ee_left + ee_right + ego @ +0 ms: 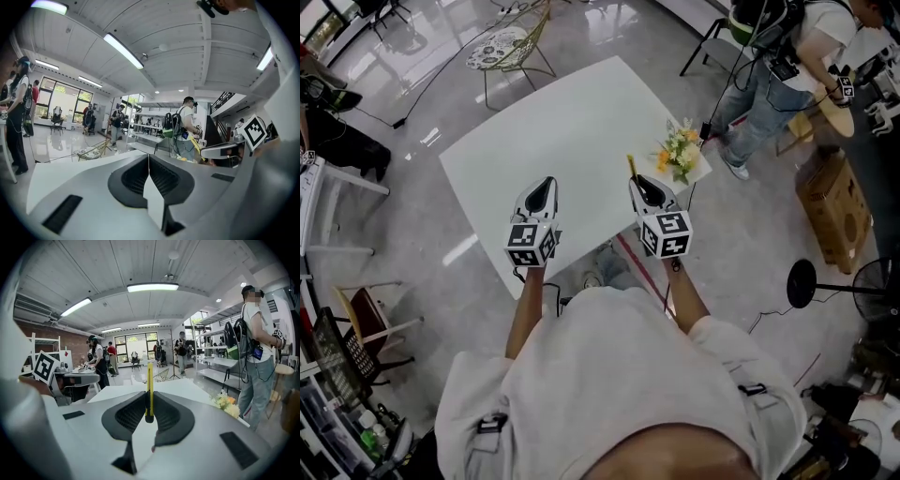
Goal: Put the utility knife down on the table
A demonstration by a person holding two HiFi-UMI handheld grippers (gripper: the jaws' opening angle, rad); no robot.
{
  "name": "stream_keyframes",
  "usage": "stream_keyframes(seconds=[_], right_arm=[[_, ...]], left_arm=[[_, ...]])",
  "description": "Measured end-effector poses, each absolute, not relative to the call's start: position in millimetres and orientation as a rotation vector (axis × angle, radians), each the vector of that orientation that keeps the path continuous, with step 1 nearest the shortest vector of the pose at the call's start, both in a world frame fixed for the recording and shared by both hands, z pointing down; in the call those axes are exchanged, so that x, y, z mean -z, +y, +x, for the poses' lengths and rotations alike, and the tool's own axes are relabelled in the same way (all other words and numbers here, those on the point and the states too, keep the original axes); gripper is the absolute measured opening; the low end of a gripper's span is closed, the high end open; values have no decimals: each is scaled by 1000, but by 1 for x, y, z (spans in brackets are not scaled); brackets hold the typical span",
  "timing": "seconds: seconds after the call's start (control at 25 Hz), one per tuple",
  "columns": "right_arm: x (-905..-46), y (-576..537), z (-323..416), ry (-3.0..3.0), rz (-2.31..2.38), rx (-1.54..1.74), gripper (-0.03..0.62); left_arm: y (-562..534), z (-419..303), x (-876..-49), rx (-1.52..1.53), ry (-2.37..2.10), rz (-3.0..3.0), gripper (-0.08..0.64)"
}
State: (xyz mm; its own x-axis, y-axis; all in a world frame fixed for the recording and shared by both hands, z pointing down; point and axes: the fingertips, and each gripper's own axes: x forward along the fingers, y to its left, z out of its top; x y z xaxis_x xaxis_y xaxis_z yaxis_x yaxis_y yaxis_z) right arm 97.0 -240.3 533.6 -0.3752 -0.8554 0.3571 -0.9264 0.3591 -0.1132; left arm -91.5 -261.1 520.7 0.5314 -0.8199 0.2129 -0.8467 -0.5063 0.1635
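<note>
A yellow utility knife (pixel 149 389) stands upright between the pads of my right gripper (pixel 149 405), which is shut on its black lower end. In the head view the knife (pixel 632 168) sticks out ahead of the right gripper (pixel 649 192), over the near right part of the white table (pixel 572 131). My left gripper (pixel 540 195) hovers over the table's near edge, level with the right one. Its jaws (pixel 149 169) are closed together with nothing between them.
A small bunch of yellow and white flowers (pixel 680 152) lies on the table's right corner, just past the knife. A wire chair (pixel 511 44) stands beyond the table. A person (pixel 773 66) stands to the right, near a cardboard box (pixel 832 208).
</note>
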Motion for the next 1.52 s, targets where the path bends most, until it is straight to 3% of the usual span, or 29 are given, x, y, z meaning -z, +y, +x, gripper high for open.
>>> stream_keyframes(seconds=[0.76,1.52], right_arm=[[-559,-345,102,-2450,1438,-568,69],[-632,-316,79,-2257,1356,-759,69]], left_arm=[[-351,-90,-542,-291,-1518,2381,21],[-348,-102,-603,-363,-1364,2303,21]])
